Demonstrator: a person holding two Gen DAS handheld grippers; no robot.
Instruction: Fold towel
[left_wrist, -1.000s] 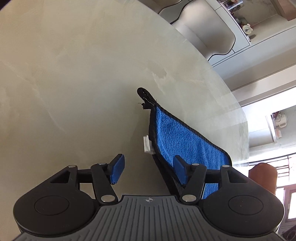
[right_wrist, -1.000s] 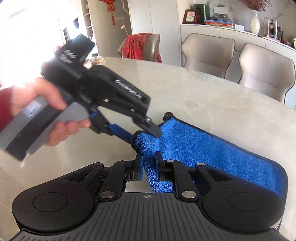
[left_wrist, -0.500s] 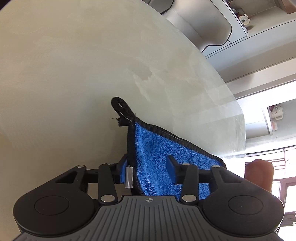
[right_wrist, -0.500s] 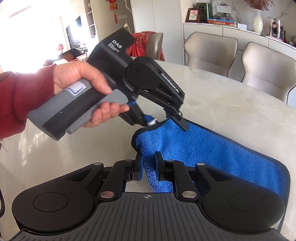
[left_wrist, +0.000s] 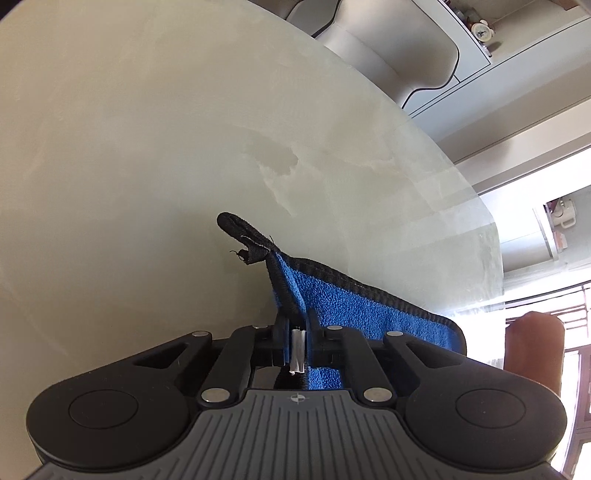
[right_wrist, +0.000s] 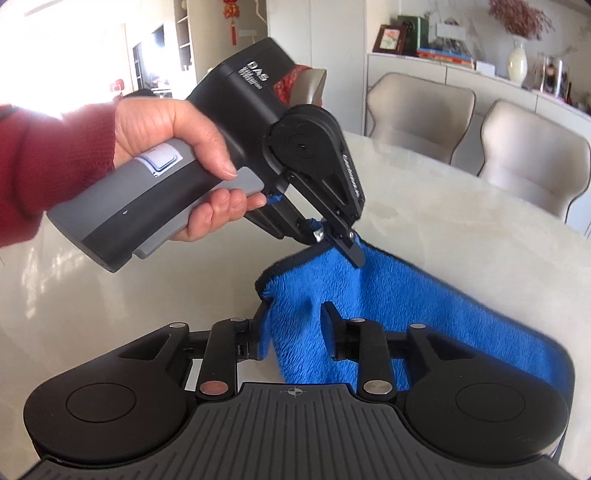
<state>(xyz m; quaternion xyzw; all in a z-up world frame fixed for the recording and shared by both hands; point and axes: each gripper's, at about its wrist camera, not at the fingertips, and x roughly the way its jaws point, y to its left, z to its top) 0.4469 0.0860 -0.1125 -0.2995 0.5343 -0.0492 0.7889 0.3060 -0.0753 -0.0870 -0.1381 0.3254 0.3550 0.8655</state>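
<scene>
The towel (right_wrist: 399, 314) is blue terry cloth with a black bound edge, lying partly on the pale marble table (left_wrist: 147, 166) and partly lifted. In the left wrist view it fills the lower centre and lower right of the frame; a black hanging loop (left_wrist: 240, 230) sticks up at its raised corner, just left of centre, and a white care label (left_wrist: 297, 350) shows between the fingers.

The left gripper (left_wrist: 295, 332) is clamped on the towel's bound edge beside the loop, jaws drawn together on the cloth. In the right wrist view the same tool appears at centre, held by a hand (right_wrist: 184, 166) in a red sleeve, pinching the top edge of the towel clear of the table.

The right gripper (right_wrist: 293, 328), at lower centre of its frame, has its jaws apart, with a fold of towel hanging between them; the left finger touches the cloth, the right stands off it.

Against the frames half a second back: the left jaws, then spread around the edge, have come together on it; the right jaws, then pinched on the towel, have parted. Two beige chairs (right_wrist: 417, 107) stand beyond the table at upper right.
</scene>
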